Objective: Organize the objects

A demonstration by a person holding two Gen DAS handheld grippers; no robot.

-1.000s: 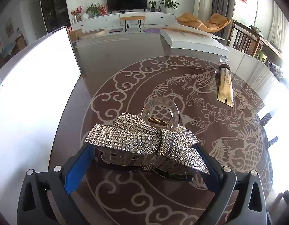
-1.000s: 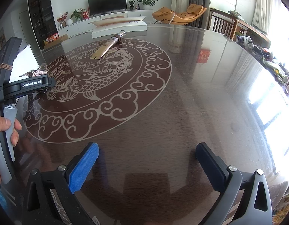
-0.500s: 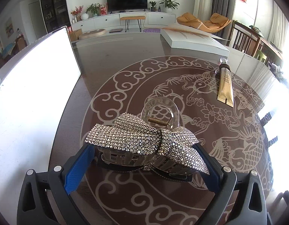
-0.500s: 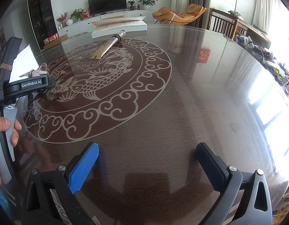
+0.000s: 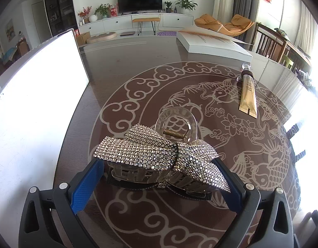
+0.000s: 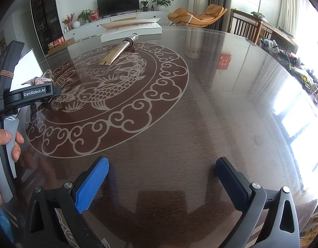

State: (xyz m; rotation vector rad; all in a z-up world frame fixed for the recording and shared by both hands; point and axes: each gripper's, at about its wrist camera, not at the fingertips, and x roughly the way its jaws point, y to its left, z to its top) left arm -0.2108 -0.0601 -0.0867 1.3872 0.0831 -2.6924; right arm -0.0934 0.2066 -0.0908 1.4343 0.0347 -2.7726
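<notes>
Unchanged since the earlier frames on both sides, with nothing shifted in either view. Rhinestone hair clip (image 5: 159, 157) clamped across its ends between the blue pads of the left claw (image 5: 161, 184), bow face up, clear loop and brass spring pointing away from the camera, held low over the patterned desk (image 5: 138, 95) with its dark reflection directly beneath. Farther off on the right of the left wrist view, gold tube (image 5: 248, 92) lying flat on the carp design, dark cap toward the white box (image 5: 212, 43) at the far edge. Tall white panel (image 5: 35, 103) filling the left side beside the desk. Seen from the right wrist view, left hand (image 6: 4, 155) wrapped around the grey handle of its tool, thumb and forefinger on the trigger, claw body level and reaching forward. Right claw (image 6: 162, 184) spread wide with nothing between its fingers, hovering over bare dark desk, well apart from the clip and the tube.
</notes>
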